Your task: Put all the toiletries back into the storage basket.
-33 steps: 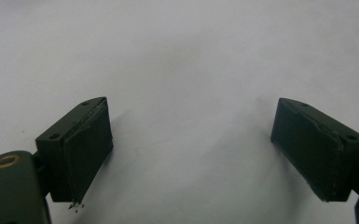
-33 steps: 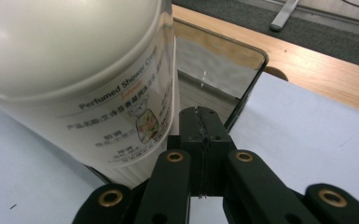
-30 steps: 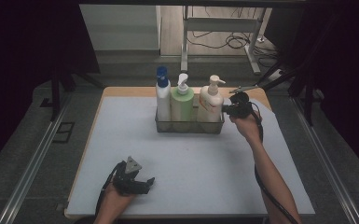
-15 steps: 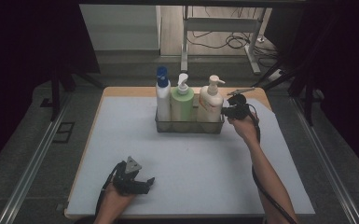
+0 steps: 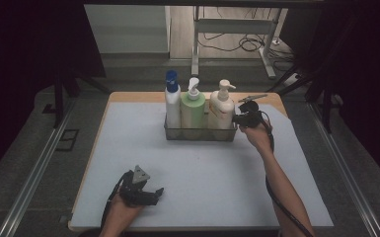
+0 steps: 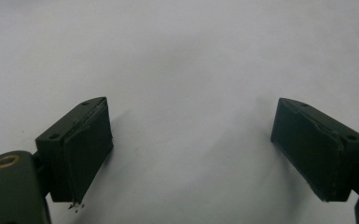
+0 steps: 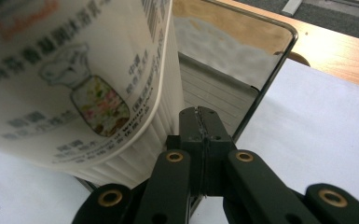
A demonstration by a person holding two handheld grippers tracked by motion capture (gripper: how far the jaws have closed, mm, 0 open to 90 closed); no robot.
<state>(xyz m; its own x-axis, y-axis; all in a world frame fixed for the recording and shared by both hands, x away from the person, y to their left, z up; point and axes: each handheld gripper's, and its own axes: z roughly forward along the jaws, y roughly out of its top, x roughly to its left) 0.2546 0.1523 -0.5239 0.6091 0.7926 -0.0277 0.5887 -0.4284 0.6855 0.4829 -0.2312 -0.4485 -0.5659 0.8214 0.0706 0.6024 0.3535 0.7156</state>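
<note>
**Wire basket of three bottles gripped at its right-hand end**

Far side of the table: the basket [image 5: 201,134] stands near the back edge of the grey mat [image 5: 286,197], its long axis running left to right across the person's view. It holds a blue-capped bottle [image 5: 172,103], a green pump bottle [image 5: 193,111] and a cream pump bottle [image 5: 221,111], all upright in a row.

The right gripper [image 5: 237,118] meets the basket at its right short end, just beside the cream bottle. In the right gripper view its jaws are pressed together [image 7: 200,116] at the basket's end wall [image 7: 242,70], apparently pinching that thin wall, with the cream bottle [image 7: 74,70] touching or nearly touching on one side.

The left gripper [image 5: 155,192] rests on the mat at the near edge, well apart from the basket, its jaws spread wide over bare mat [image 6: 191,149] and holding nothing.

Since the grip sits at one end of the long axis, any pull would likely go best along that axis; a sideways drag could swing the far end round and rock the tall bottles.
</note>
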